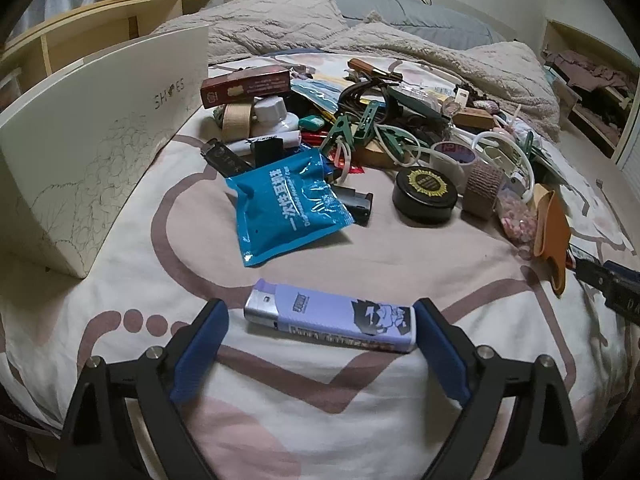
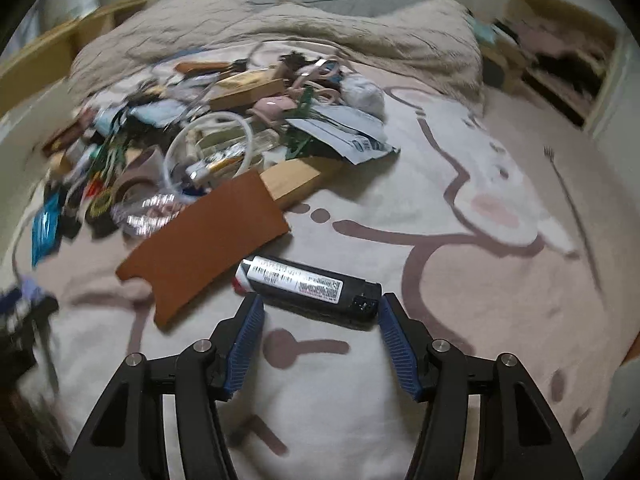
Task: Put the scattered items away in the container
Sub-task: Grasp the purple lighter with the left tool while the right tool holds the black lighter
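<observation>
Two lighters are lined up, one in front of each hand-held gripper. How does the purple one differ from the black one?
Colour: the purple lighter is lavender with a cartoon print; the black lighter is black with a white printed label.
Head: the purple lighter's points left in the left wrist view, the black lighter's right in the right wrist view.
Neighbours: the purple lighter lies alone; the black lighter lies beside a brown leather sleeve.
Shared: both lie flat on the bedsheet, crosswise between open jaws, ungripped.

Patterned bedsheet (image 1: 380, 256), purple lighter (image 1: 332, 320), clutter pile (image 1: 360, 128), shoebox (image 1: 80, 152)
</observation>
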Motion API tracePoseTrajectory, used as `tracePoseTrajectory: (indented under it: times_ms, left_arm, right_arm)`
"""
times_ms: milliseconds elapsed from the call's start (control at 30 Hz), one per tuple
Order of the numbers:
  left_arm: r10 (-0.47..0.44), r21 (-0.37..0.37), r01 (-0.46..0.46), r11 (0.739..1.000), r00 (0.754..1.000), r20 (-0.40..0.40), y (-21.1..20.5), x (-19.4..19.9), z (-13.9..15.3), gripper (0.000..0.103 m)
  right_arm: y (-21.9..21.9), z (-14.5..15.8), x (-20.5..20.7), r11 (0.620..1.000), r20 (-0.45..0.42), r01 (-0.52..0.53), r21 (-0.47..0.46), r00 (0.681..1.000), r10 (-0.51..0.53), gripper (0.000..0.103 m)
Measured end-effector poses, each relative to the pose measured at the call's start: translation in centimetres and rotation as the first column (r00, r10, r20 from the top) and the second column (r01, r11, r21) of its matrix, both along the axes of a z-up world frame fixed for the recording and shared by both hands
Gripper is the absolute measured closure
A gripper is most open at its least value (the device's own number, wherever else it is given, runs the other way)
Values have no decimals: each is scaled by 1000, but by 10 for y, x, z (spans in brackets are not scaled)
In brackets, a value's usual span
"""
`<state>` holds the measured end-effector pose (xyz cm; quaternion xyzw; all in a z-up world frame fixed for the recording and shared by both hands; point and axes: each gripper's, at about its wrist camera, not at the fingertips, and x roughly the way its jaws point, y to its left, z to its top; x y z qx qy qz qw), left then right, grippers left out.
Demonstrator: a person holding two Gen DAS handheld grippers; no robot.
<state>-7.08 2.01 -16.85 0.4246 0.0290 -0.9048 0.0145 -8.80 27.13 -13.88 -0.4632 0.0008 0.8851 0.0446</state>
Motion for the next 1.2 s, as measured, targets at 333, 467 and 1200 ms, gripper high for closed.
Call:
tracePoseTrajectory:
  times_ms: [333,467,1200]
  left_arm:
    - [-8,-16,7,1000,1000,-12,2,-3,-2,5]
    - [13,-18,-13,1000,1000,-15,-5,-8,-4,3]
    - [-47,-25,47,999,999,8,-8,-9,-4,2]
  right_arm:
    - [-6,-12,-9,997,-27,81,14,996,-80,18]
    - [3,-11,-7,995,-34,96,9,995,-96,18]
    - [11,-16,-7,990,-56,134,-52,989,-137,20]
